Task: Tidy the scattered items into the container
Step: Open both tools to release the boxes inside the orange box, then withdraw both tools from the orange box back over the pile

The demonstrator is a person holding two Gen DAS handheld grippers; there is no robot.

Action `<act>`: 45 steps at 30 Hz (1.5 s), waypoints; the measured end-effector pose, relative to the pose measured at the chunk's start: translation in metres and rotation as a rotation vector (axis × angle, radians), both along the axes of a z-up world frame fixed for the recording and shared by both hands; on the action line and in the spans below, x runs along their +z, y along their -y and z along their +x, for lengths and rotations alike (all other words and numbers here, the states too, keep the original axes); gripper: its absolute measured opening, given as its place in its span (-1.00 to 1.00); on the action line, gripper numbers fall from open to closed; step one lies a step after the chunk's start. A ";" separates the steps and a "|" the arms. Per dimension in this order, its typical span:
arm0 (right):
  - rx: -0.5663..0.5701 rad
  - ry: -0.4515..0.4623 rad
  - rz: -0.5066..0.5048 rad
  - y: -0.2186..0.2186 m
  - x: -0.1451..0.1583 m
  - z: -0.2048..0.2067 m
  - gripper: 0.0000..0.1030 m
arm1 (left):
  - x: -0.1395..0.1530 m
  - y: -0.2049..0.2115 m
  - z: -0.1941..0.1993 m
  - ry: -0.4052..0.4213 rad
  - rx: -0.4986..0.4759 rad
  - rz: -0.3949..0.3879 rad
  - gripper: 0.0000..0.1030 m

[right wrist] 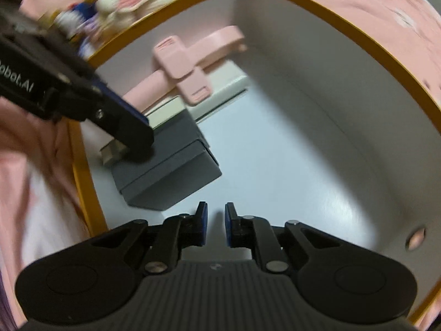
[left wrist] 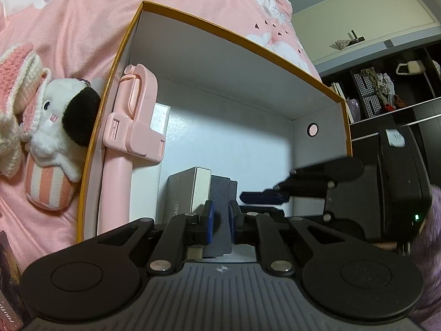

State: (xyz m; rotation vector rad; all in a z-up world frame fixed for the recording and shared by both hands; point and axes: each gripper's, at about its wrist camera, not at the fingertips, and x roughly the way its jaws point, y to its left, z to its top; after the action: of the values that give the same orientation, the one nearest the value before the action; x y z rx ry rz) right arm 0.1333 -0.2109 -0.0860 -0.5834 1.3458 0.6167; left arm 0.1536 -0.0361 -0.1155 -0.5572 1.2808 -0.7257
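The box (left wrist: 91, 149) already held a pink selfie stick (left wrist: 132, 115), while the left gripper (left wrist: 220, 218) clamped a grey case (right wrist: 165, 171) inside it. The right gripper (right wrist: 216, 220), beside that case, was nearly closed and empty. Plush toys (left wrist: 55, 127) lay outside, left of the left gripper, not yet packed.

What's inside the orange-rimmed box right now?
Inside the box: a pink selfie stick along one wall, a dark grey box that the left gripper grips, and a white flat item partly covered. Whatever lies beneath them is hidden.

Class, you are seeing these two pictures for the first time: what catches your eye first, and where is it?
An open orange-rimmed box on pink bedding, with a pink folding holder along its left wall. The left hand-held gripper is shut on a grey case inside; a plush toy lies outside.
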 end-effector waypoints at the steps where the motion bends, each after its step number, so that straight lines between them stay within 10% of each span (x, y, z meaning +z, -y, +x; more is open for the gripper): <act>1: 0.025 -0.030 -0.001 0.000 -0.004 0.003 -0.73 | 0.000 0.000 0.000 -0.002 0.001 -0.001 -0.72; 24: 0.116 -0.032 0.034 -0.003 -0.034 0.004 -0.91 | 0.001 -0.006 0.000 -0.001 0.029 0.037 -0.72; 39: -0.088 0.376 0.004 0.043 0.048 -0.039 -0.86 | 0.064 -0.034 -0.042 0.330 0.110 0.269 -0.57; 45: -0.214 0.553 0.084 0.057 0.055 -0.050 -0.80 | 0.055 -0.037 -0.052 0.337 0.139 0.388 -0.55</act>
State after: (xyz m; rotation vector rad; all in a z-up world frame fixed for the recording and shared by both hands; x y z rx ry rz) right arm 0.0829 -0.2680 -0.0306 -0.4866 0.8409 0.3015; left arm 0.1013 0.0012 -0.0606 -0.1936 1.0201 -0.4176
